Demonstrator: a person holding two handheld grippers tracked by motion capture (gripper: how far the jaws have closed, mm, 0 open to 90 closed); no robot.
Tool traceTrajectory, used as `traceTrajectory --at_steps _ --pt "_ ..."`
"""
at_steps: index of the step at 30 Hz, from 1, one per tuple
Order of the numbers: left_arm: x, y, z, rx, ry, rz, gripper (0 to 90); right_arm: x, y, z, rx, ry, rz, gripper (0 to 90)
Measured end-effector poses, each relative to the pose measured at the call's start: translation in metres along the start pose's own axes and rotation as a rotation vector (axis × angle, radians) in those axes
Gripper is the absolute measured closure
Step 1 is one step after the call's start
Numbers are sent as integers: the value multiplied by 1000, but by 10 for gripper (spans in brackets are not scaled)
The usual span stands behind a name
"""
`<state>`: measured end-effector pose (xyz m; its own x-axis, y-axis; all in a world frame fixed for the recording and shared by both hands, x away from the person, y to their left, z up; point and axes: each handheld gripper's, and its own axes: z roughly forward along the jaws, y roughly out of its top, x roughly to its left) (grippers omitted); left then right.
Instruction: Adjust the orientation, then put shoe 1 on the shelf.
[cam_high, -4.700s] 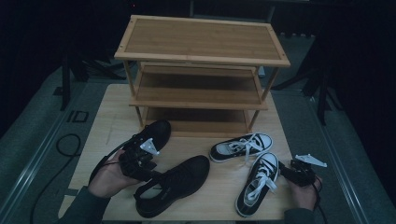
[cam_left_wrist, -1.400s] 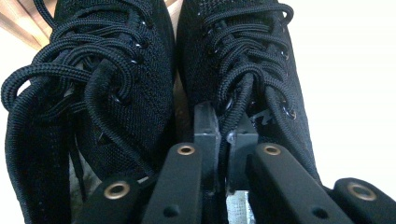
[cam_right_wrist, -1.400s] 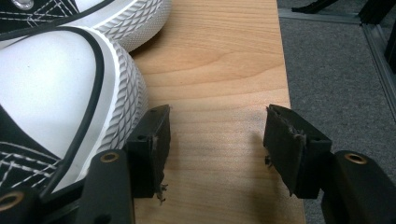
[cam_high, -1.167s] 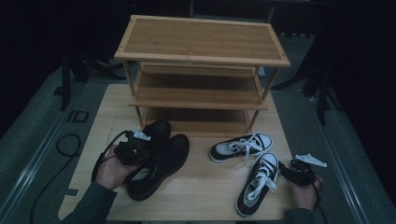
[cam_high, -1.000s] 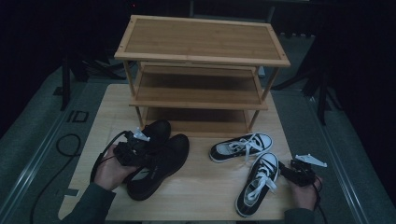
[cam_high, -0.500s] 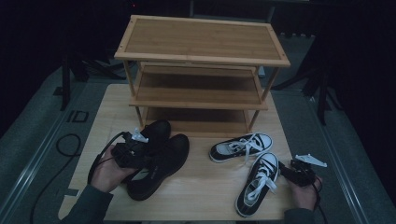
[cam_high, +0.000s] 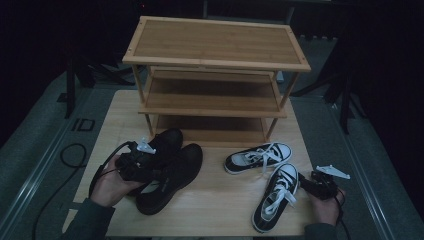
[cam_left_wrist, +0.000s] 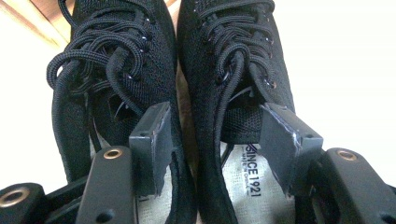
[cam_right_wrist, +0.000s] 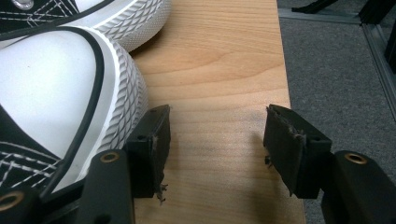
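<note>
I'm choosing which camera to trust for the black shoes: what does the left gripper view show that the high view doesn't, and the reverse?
Left gripper view alone: the black laces, the "SINCE 1921" insole print, and the left gripper with jaws spread, just opened, straddling the adjoining collars of the two black shoes.

High view alone: the wooden shoe rack, the two black-and-white sneakers, and the right gripper.

Shared: the black pair side by side on the table, left gripper at their heels.
</note>
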<state>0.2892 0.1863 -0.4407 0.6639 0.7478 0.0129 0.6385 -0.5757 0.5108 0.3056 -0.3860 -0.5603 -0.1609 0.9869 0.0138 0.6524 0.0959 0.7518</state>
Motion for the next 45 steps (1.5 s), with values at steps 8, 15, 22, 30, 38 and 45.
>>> traceTrajectory --at_steps 8,15,22,30,38,45 --pt "2 -3 -6 -11 3 4 427 0 0 0 0 -1 0 409" --pt "4 -5 -9 -14 8 -1 417 0 0 0 0 -1 0 409" --pt "6 -5 -10 -5 38 -18 305 0 0 0 0 0 1 409" --pt "8 -6 -7 4 31 -23 294 0 0 0 0 -1 0 409" --pt "12 -8 -4 11 18 -25 321 0 0 0 0 0 1 408" --pt "15 -9 -1 14 11 -33 351 0 0 0 0 0 0 408"
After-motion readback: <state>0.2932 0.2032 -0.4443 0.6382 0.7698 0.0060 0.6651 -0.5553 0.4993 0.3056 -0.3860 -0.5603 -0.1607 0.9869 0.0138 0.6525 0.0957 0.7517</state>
